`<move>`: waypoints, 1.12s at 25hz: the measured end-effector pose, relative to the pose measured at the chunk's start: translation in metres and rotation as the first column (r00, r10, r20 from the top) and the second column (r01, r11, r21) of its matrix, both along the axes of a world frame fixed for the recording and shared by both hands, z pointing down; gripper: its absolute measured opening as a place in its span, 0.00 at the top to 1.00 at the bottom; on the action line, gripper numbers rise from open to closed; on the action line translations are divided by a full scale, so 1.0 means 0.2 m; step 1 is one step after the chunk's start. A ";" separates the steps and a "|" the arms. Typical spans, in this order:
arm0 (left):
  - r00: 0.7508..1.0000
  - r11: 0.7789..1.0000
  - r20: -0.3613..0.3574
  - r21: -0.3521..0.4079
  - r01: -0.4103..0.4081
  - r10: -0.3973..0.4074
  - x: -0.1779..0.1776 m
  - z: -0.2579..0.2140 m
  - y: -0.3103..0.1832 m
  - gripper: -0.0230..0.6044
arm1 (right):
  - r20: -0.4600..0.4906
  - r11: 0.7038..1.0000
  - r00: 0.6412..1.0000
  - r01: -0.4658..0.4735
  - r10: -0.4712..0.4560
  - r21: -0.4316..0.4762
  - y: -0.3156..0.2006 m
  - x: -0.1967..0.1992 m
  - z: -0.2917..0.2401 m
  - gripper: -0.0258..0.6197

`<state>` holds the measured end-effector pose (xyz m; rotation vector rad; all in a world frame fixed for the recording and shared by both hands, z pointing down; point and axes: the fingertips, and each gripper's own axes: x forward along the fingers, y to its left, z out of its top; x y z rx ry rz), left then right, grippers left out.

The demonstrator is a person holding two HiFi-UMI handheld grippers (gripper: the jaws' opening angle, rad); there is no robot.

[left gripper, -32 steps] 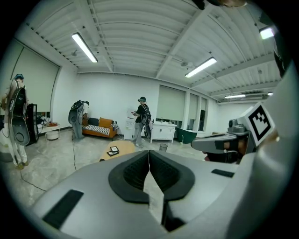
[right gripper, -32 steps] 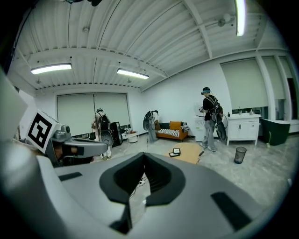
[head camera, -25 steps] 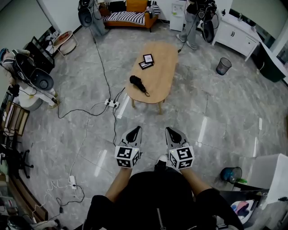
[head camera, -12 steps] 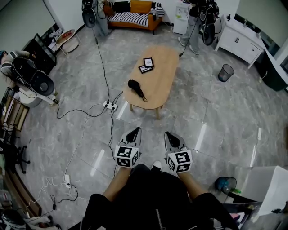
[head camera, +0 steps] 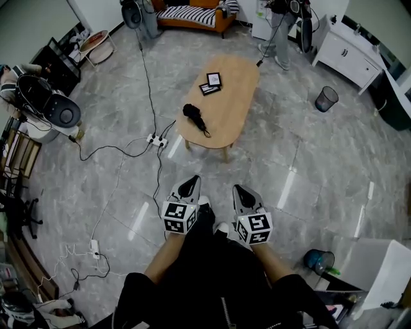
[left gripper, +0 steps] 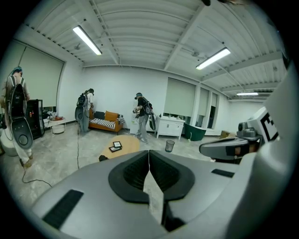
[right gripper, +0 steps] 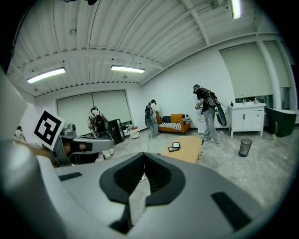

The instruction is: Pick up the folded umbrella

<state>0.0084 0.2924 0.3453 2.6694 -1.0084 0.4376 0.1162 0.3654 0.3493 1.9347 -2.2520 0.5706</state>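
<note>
The folded black umbrella (head camera: 194, 116) lies on the near left part of an oval wooden table (head camera: 232, 106), its strap trailing toward the near edge. My left gripper (head camera: 190, 186) and right gripper (head camera: 244, 191) are held side by side over the floor, well short of the table, both pointing at it. The jaws of each are pressed together with nothing between them. In the left gripper view the umbrella (left gripper: 103, 158) is a small dark shape at the table's (left gripper: 125, 145) near end. The right gripper view shows the table (right gripper: 189, 148) beyond the shut jaws.
Two black-framed cards (head camera: 210, 84) lie on the table's far half. A power strip with cables (head camera: 156, 139) lies on the floor left of the table. A mesh bin (head camera: 326, 98), white cabinet (head camera: 347, 51), striped sofa (head camera: 192, 15) and standing people (head camera: 280, 29) lie beyond.
Both grippers have edged forward toward the table, side by side and still shut. The person's shoes now show between them.
</note>
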 end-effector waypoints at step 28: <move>0.999 0.993 -0.027 -0.117 -0.034 0.031 0.14 0.15 -0.93 0.94 | -0.032 0.993 0.999 0.033 -0.036 -0.111 -0.95 0.06 0.06 0.94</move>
